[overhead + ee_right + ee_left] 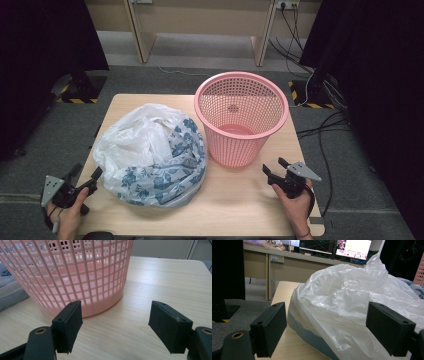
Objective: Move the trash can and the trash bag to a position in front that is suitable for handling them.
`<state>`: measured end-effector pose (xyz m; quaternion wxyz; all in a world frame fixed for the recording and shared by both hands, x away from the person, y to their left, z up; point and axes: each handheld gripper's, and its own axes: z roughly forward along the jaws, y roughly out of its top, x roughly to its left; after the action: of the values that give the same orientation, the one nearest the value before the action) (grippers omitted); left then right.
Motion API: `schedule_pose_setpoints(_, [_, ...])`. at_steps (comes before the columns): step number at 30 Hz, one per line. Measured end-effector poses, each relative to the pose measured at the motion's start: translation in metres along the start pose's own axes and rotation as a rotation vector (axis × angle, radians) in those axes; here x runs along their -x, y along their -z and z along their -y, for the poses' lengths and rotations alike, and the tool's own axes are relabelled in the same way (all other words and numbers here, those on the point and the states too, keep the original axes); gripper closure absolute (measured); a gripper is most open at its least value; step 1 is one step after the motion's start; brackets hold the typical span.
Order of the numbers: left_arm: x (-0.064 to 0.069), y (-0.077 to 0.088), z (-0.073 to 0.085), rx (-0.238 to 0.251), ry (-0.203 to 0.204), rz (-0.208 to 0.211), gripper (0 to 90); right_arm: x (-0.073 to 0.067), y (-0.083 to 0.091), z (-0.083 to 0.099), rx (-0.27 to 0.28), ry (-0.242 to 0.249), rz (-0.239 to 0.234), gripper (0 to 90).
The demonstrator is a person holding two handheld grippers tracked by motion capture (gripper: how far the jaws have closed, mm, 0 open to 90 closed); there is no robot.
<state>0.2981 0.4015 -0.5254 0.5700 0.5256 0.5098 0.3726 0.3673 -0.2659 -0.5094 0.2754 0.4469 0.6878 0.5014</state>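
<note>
While the pink basket [241, 117] stands upright on the far right part of the counter [235, 205], a crumpled plastic bag [150, 152], white with a blue flower print, lies just beside the basket on its left, its edge looking to touch the basket's wall. The left gripper [86, 181] is held low at the near left corner, on the side of the bag away from the basket, its jaws wide apart with nothing pinched; in the left gripper view the bag [352, 310] bulges up between and beyond the jaws without the pads pressing on it. The right gripper [275, 169] sits in front of the basket, near its base, jaws spread wide and holding nothing, pointed at the basket [67, 275]
</note>
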Motion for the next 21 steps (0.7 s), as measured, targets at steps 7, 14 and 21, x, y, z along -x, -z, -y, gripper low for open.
schedule_pose_setpoints(7, [0.003, 0.001, -0.011, 0.027, 0.022, 0.016, 16.9, 0.0, 0.0, 0.0, -0.001, -0.002, 0.003, 27.0])
schedule_pose_setpoints(14, [0.018, 0.001, -0.032, 0.063, 0.018, 0.05, 17.6, 0.0, 0.0, 0.0, 0.001, -0.002, 0.003, 27.0])
schedule_pose_setpoints(21, [0.036, -0.004, -0.055, 0.062, 0.0, 0.091, 17.8, 0.0, 0.0, 0.0, 0.0, -0.003, 0.003, 27.0])
